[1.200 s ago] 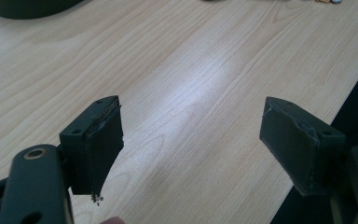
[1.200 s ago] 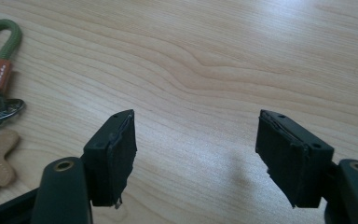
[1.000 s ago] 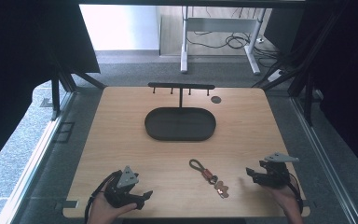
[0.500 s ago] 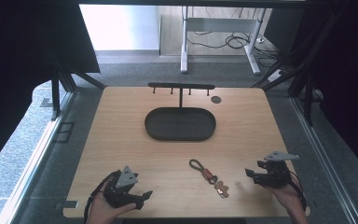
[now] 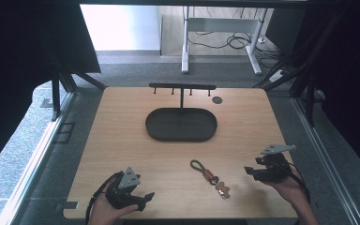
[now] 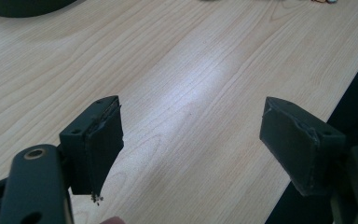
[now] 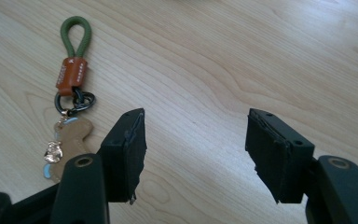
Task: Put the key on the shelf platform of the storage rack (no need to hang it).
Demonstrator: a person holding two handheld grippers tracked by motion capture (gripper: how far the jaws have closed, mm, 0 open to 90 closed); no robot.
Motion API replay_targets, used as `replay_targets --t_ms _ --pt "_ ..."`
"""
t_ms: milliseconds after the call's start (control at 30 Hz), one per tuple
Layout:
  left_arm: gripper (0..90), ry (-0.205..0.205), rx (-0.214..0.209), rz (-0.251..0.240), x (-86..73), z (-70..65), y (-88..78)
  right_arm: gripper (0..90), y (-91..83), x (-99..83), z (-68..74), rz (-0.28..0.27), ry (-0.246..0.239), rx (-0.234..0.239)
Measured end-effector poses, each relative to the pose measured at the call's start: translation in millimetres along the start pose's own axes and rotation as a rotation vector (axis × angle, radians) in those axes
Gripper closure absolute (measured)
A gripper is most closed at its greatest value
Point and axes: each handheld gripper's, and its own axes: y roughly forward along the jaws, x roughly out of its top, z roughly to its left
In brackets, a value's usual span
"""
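Between the right gripper's (image 5: 249,171) jaws: bare wood, gap narrowing, nothing held, and it has lifted slightly off the table (image 5: 122,122). Keychain (image 5: 211,177) lies flat just beside it, untouched, so probably a pickup approach. Left gripper (image 5: 146,197) idle, jaws apart.

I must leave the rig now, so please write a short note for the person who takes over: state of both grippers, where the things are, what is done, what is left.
Left gripper: open, empty, low over the near left part of the table.
Right gripper: open, nothing between the jaws, which have just been closing a little; it is at the near right, pointing toward the keychain.
Keychain: flat on the wood between the grippers, green loop toward the tray, touched by neither gripper.
Dark oval tray with its hook stand: mid-table, tray empty, nothing on the hooks.
Done: nothing visible yet.
Left: probably to pick up the keychain and bring it to the stand.
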Motion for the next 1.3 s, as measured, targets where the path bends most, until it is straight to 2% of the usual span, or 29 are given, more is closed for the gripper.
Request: replay_targets --t_ms 167,667,933,1300 --pt "21.8 0.002 -0.002 0.0 0.3 -0.4 0.4 38.6 -1.6 10.3 2.8 0.016 -0.015 0.022" --pt "21.8 0.005 -0.01 0.002 0.9 -2.1 1.4 39.1 1.0 33.4 13.8 0.085 -0.076 0.045" --pt "21.8 0.01 -0.011 0.007 1.3 -2.8 1.5 39.9 2.9 43.5 20.3 0.1 -0.107 0.052" --pt "21.8 0.01 -0.015 0.004 0.2 -1.2 0.3 40.9 15.4 58.1 35.8 0.152 -0.157 0.072"
